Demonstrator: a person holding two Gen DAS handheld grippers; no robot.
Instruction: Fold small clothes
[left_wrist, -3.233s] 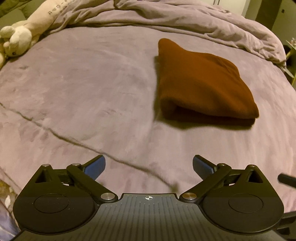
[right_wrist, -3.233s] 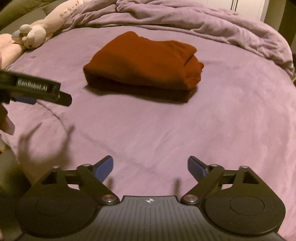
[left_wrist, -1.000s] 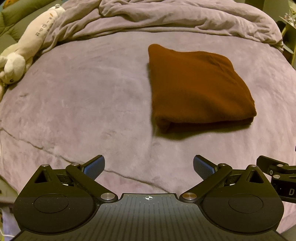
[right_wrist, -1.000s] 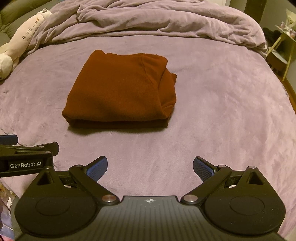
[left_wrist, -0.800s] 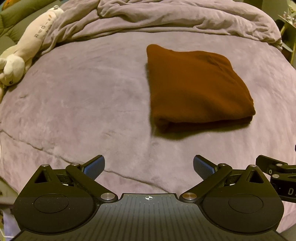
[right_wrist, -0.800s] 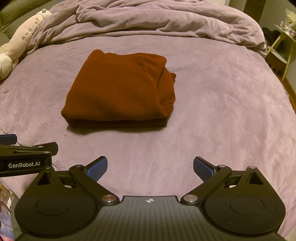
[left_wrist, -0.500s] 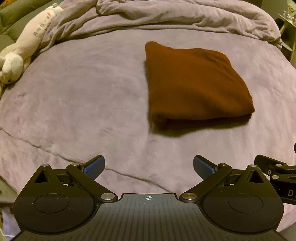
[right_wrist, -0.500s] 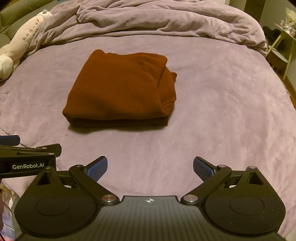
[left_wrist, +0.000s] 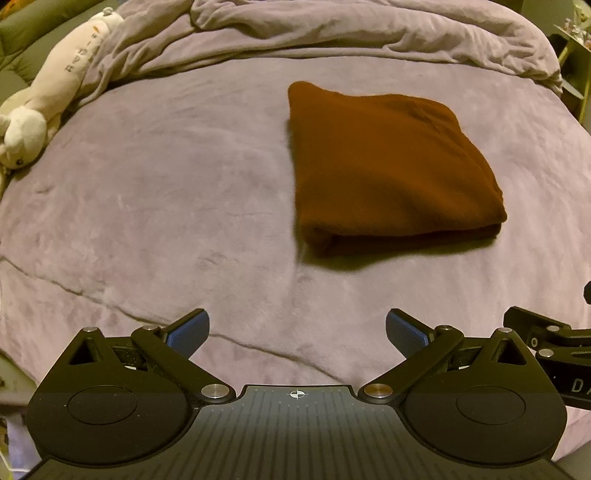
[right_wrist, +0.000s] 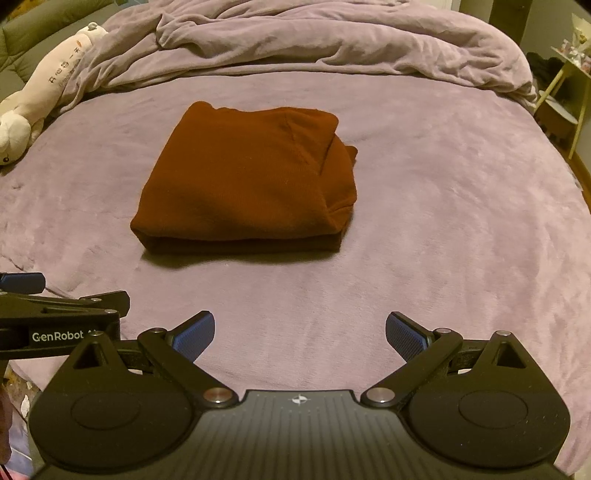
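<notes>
A rust-brown garment (left_wrist: 388, 173) lies folded into a thick rectangle on the purple bed cover (left_wrist: 166, 192); it also shows in the right wrist view (right_wrist: 251, 184). My left gripper (left_wrist: 297, 330) is open and empty, held back near the bed's front edge, well short of the garment. My right gripper (right_wrist: 300, 332) is open and empty too, beside the left one. The left gripper's body shows at the left edge of the right wrist view (right_wrist: 62, 321).
A crumpled purple duvet (right_wrist: 314, 40) is piled along the far side of the bed. A cream plush toy (left_wrist: 48, 96) lies at the far left. A small side table (right_wrist: 569, 74) stands off the bed at the right.
Both grippers have drawn back and risen from the garment over the last seconds, staying open. In the last second the views barely shift. The garment has not moved.
</notes>
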